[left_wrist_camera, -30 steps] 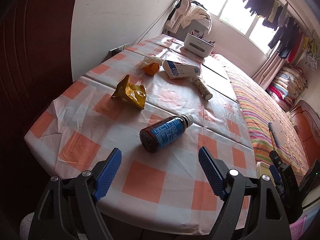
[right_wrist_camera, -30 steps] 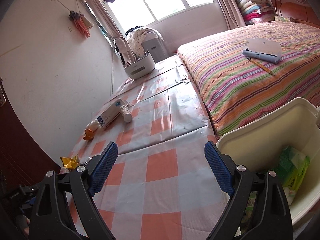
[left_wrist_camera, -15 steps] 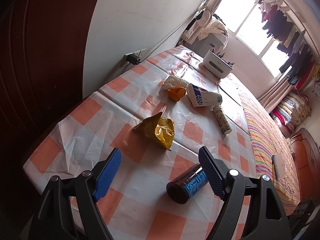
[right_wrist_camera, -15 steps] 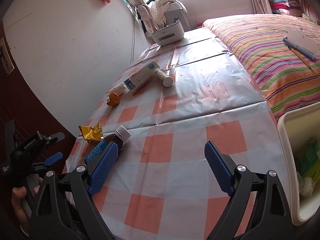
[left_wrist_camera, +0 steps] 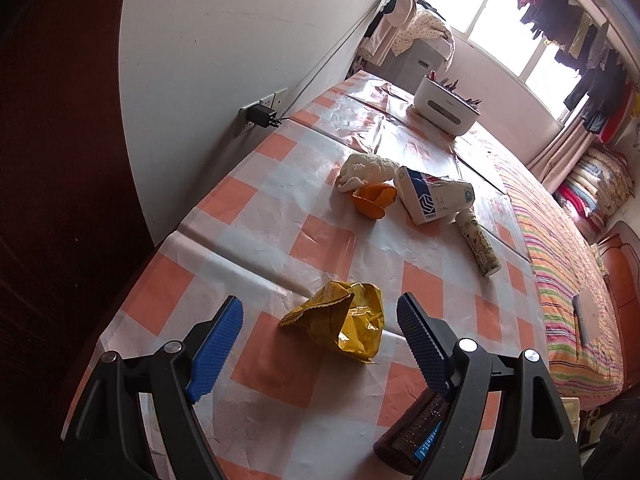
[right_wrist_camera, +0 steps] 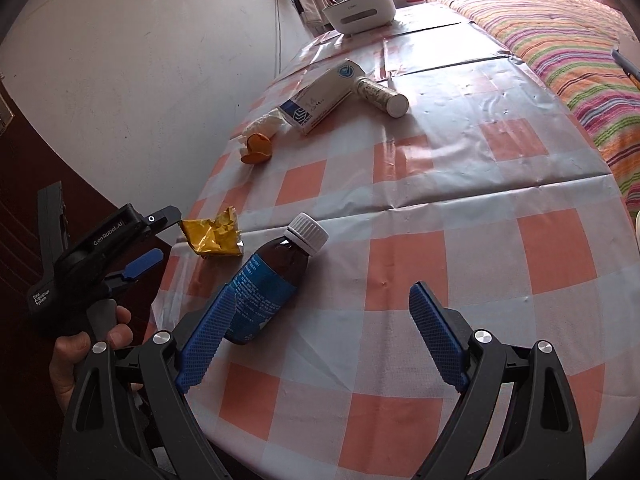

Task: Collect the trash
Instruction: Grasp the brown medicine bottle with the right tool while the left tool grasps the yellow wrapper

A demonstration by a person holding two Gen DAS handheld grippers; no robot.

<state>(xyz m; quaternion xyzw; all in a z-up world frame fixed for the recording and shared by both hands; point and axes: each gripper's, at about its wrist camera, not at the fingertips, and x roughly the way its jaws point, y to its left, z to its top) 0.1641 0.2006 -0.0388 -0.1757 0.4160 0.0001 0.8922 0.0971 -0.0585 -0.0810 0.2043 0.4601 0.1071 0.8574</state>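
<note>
Crumpled yellow foil wrapper (left_wrist_camera: 344,322), now framed between the spread left gripper (left_wrist_camera: 320,340), becomes the likely pick; right gripper (right_wrist_camera: 320,340), also spread, nears the brown bottle (right_wrist_camera: 268,280).

A table (left_wrist_camera: 256,216) is covered by an orange-and-white checked cloth — on it are laid a yellow wrapper (left_wrist_camera: 344,322), brown bottle (right_wrist_camera: 268,280), orange peel (left_wrist_camera: 374,199), crumpled tissue (left_wrist_camera: 366,170), carton (left_wrist_camera: 434,196), patterned tube (left_wrist_camera: 480,246) and white organizer (left_wrist_camera: 446,106).

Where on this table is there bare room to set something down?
Bare cloth lies between the brown bottle and the bed, and between the white organizer and the carton. Crowded: carton, tube, orange peel, tissue.
</note>
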